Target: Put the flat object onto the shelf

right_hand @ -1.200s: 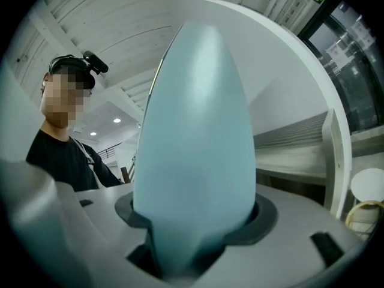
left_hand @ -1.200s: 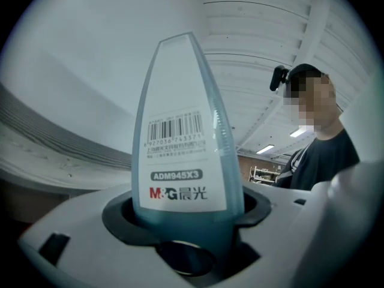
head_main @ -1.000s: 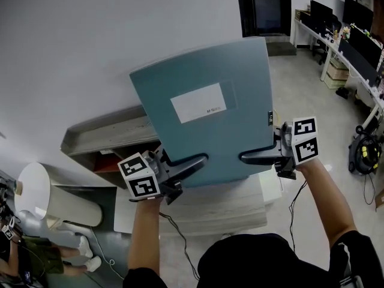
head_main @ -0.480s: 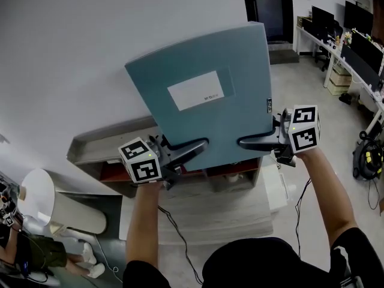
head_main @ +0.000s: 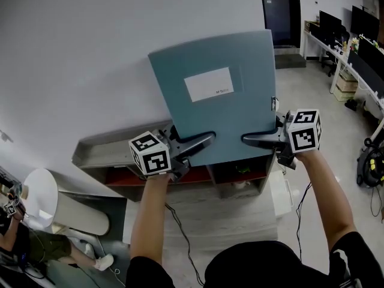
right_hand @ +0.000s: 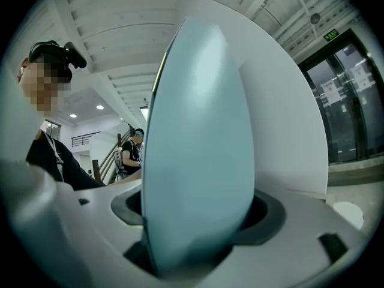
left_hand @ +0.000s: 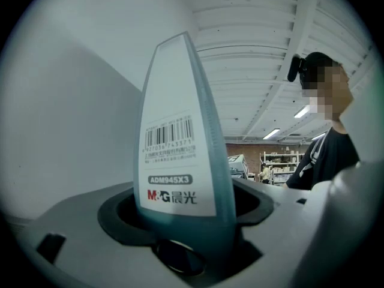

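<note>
A teal box file [head_main: 222, 113] with a white label hangs tilted in the air in front of the white wall, above the shelf [head_main: 108, 152]. My left gripper [head_main: 201, 143] is shut on its lower left edge and my right gripper [head_main: 249, 140] on its lower right edge. In the left gripper view the barcoded spine [left_hand: 174, 149] stands up out of the left gripper [left_hand: 180, 245]. In the right gripper view the plain edge [right_hand: 198, 161] fills the right gripper [right_hand: 186, 251]. Both pairs of jaws have just been opening somewhat, with the file still between them and carried.
The low grey shelf unit has red-floored compartments [head_main: 132, 177] under its top board. A white cylinder [head_main: 42, 200] and a person [head_main: 18, 248] are at lower left. Desks with monitors [head_main: 360, 47] and a dark door [head_main: 279, 11] lie to the right. A cable [head_main: 180, 239] trails on the floor.
Both grippers and the box file have risen and shifted right, towards the wall. The shelf's open compartments now show below the file.
</note>
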{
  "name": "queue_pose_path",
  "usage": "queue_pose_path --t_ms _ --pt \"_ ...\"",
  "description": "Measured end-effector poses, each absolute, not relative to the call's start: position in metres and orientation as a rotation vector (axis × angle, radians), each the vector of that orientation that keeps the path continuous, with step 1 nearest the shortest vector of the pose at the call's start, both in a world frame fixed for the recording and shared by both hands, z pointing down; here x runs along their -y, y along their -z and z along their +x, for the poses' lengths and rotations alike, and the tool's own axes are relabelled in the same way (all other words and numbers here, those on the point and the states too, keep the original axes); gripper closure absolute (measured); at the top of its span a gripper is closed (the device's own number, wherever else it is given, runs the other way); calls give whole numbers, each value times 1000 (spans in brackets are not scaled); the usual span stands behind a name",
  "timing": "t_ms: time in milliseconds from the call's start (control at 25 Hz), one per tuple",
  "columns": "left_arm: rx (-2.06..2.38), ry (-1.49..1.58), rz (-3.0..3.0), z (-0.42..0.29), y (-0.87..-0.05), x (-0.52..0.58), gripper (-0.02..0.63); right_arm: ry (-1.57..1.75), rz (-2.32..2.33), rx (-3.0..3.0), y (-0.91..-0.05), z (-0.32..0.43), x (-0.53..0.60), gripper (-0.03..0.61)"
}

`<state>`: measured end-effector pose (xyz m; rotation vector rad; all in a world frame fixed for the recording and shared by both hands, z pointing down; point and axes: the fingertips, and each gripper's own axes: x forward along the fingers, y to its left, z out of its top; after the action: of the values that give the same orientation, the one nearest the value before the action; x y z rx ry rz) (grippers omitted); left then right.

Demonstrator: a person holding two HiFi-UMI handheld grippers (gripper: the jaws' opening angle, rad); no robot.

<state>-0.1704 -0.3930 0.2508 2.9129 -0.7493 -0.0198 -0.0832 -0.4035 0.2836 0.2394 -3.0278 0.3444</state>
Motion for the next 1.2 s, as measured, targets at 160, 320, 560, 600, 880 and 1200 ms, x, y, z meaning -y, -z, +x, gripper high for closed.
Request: queue_pose_path --t_ms 160,320,560,600,880,1200 --pt "763 20 2909 -175 -258 405 261 -363 297 3019 -292 -86 417 206" --pt "769 5 2911 -175 -255 411 258 -363 361 2993 -290 -84 422 192" --pt "780 -33 2933 -177 -259 419 253 -329 434 2965 -294 -85 430 184" --pt "785 -40 2937 -177 -259 422 253 -321 446 2959 -294 -85 433 181" --pt "859 -171 2980 -182 -258 425 247 -239 519 2900 -296 -88 440 163" --pt "901 -174 2985 -182 -257 428 245 -195 561 2872 -292 -85 445 153"
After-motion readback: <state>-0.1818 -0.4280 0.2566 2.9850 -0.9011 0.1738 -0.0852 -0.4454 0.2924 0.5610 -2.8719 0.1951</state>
